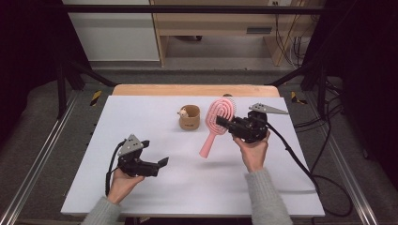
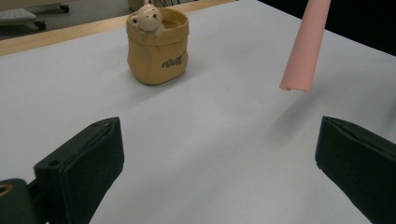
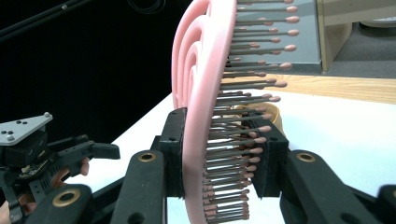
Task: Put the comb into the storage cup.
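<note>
A pink hairbrush (image 1: 216,123) hangs above the white table, handle pointing down toward the near left. My right gripper (image 1: 222,123) is shut on the lower part of its head; in the right gripper view one pad presses the pink back (image 3: 198,135) and the other meets the bristles. My left gripper (image 1: 162,164) sits low at the near left, held in a hand, jaws wide open with nothing between them. Its view looks at the brush's handle tip (image 2: 303,51) and a tan cup (image 2: 158,45) with a small animal figure on its rim.
The tan cup (image 1: 189,117) stands at the middle back of the white table (image 1: 141,117). A wooden edge runs along the table's far side. Black cables trail off the right side. Dark frame posts stand at both far corners.
</note>
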`<state>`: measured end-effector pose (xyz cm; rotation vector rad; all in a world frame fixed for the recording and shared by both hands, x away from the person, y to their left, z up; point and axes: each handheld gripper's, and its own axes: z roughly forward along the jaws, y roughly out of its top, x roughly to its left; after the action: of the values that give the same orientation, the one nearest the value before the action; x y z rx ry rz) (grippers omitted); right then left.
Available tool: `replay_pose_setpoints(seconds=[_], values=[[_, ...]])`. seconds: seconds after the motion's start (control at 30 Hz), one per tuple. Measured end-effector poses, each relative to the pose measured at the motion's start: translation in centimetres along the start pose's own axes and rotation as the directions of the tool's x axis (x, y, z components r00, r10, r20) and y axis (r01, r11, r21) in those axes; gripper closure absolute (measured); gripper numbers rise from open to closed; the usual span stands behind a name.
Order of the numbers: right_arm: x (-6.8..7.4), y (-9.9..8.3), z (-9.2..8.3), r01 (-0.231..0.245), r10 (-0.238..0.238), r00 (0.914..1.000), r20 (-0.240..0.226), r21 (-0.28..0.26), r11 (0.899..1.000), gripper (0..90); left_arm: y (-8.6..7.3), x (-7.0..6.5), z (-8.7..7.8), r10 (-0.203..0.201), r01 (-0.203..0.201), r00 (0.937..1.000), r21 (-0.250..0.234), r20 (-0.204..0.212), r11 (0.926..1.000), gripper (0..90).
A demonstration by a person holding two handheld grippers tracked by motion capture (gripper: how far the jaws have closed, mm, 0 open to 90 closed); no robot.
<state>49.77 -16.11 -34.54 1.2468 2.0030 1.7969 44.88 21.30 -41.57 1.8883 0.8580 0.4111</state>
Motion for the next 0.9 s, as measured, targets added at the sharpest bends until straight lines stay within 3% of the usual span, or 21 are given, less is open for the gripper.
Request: replay_pose_setpoints(seconds=[0.37, 0.9], values=[[0.0, 0.5, 0.1, 0.004, -0.004, 0.9999, 0.014, -0.005, 1.000, 63.6, -2.2, 2.1, -1.6, -0.010, 0.009, 0.9990, -0.018, -0.044, 0.9998, 1.2], [0.2, 1.6, -0.2, 0.032, -0.032, 0.9989, 0.035, -0.016, 0.999, 63.6, -5.0, 4.0, -3.2, -0.022, 0.023, 0.9963, 0.008, -0.083, 0.9997, 1.3]])
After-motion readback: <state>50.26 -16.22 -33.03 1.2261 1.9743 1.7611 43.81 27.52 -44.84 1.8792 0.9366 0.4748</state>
